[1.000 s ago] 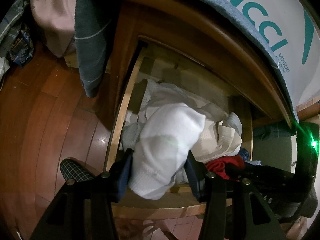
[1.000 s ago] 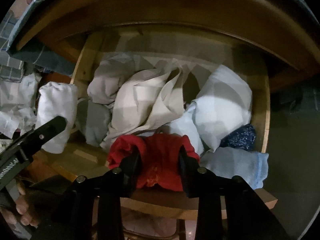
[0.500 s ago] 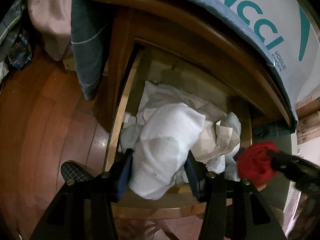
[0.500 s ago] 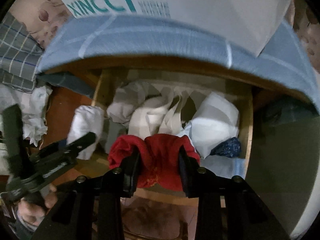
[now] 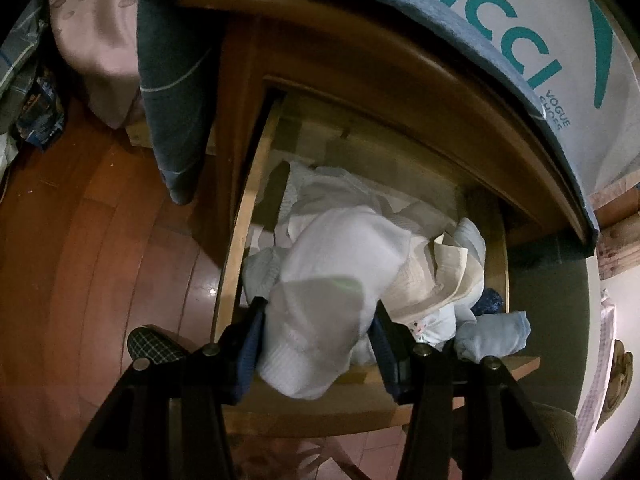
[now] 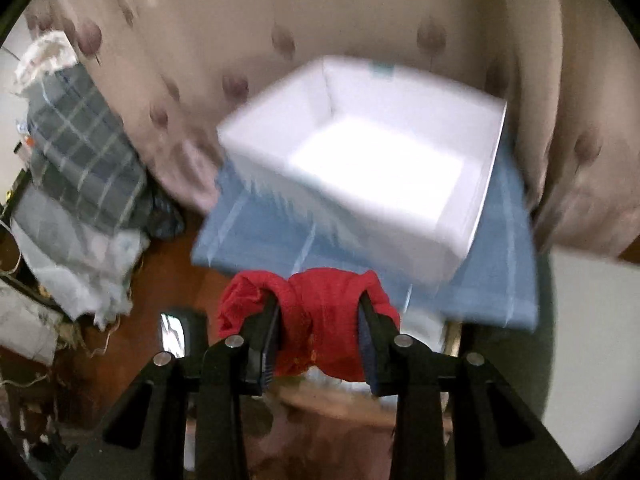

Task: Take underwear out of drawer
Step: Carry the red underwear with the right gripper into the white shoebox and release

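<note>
In the left wrist view my left gripper (image 5: pixel 318 320) is shut on a white folded garment (image 5: pixel 332 280), held just above the front of the open wooden drawer (image 5: pixel 240 232). The drawer holds several pale garments (image 5: pixel 432 264), a light blue one (image 5: pixel 496 334) and a dark blue one (image 5: pixel 490 302). In the right wrist view my right gripper (image 6: pixel 318 328) is shut on red underwear (image 6: pixel 316 320), held high above the drawer and facing an open white box (image 6: pixel 380 168) that stands on a blue cloth (image 6: pixel 280 236).
The blue cloth (image 5: pixel 176 92) hangs over the cabinet top, with the white box (image 5: pixel 560 40) on it. Red-brown wooden floor (image 5: pixel 100 260) lies to the left. A pile of clothes and plaid fabric (image 6: pixel 84 148) sits left of the cabinet. A patterned beige fabric (image 6: pixel 240 20) is behind.
My right gripper has lifted the red underwear up out of the drawer to the level of the white box. My left gripper still holds the white garment, barely moved.
</note>
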Motion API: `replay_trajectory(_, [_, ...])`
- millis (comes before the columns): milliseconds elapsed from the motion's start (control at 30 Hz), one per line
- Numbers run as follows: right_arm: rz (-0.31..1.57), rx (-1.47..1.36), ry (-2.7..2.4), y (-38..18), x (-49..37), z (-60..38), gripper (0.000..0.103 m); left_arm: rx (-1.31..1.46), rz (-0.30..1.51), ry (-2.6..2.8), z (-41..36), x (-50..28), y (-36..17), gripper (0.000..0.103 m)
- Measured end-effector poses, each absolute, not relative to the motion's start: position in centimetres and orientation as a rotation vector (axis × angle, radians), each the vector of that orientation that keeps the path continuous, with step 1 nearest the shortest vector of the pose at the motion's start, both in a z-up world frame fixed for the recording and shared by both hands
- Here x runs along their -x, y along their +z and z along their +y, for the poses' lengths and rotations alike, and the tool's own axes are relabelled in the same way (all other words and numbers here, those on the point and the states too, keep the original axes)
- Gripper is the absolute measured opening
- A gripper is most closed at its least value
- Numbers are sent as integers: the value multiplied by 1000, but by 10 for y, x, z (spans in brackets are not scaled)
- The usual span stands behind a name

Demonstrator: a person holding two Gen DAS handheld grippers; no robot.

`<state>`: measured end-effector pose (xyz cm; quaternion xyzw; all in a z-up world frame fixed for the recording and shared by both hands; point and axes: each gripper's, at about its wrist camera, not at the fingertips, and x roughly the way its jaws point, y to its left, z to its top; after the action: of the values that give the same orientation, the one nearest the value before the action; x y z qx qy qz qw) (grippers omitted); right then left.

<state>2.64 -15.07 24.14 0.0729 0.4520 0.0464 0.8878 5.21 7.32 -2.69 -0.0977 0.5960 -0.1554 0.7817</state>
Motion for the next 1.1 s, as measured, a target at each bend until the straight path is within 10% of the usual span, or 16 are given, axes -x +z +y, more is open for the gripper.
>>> replay_trajectory(1100, [1075,25,-80,166,-145,-226,34,114,1265,-375,56,-51,-24,51])
